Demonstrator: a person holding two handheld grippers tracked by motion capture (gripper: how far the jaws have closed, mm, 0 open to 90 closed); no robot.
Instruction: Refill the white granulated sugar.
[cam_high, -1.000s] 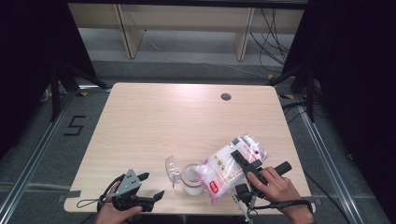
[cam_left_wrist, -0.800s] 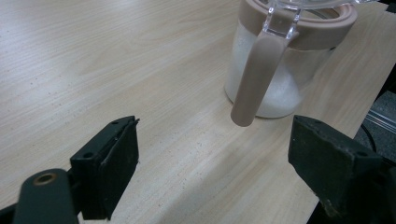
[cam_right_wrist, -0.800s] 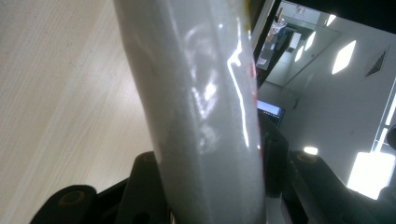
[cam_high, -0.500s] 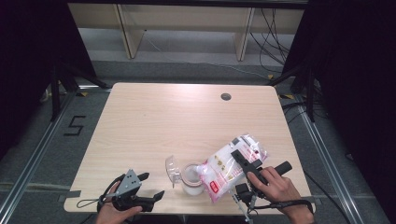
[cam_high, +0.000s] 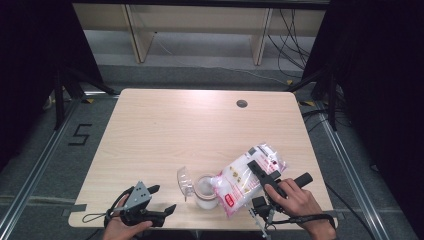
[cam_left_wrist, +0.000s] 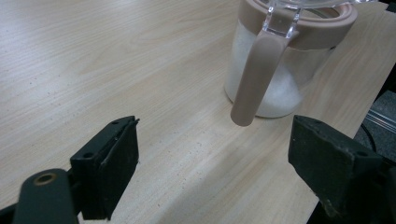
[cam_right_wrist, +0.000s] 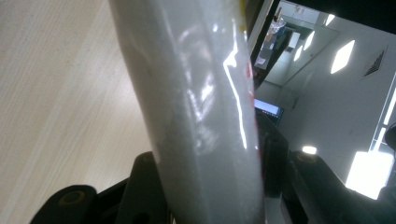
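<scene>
A clear jar (cam_high: 205, 192) with a pinkish rim stands near the table's front edge, white granules inside, its clear lid (cam_high: 183, 181) flipped open to the left. A white plastic bag (cam_high: 243, 176) with red print lies tilted beside it, its lower end at the jar's mouth. My right gripper (cam_high: 260, 172) is shut on the bag (cam_right_wrist: 196, 107), which sits between the jaws (cam_right_wrist: 210, 179). Left of the jar, my left gripper (cam_high: 162, 199) rests open and holds nothing. Over its spread jaws (cam_left_wrist: 222, 163) I see the jar (cam_left_wrist: 280, 79) and its pinkish clasp (cam_left_wrist: 254, 79) a short way ahead.
The light wooden table (cam_high: 175, 135) has a round cable hole (cam_high: 242, 103) at the back right. Its front edge runs just below both hands. Wooden shelving (cam_high: 200, 20) and cables stand beyond the far edge, and dark curtains flank both sides.
</scene>
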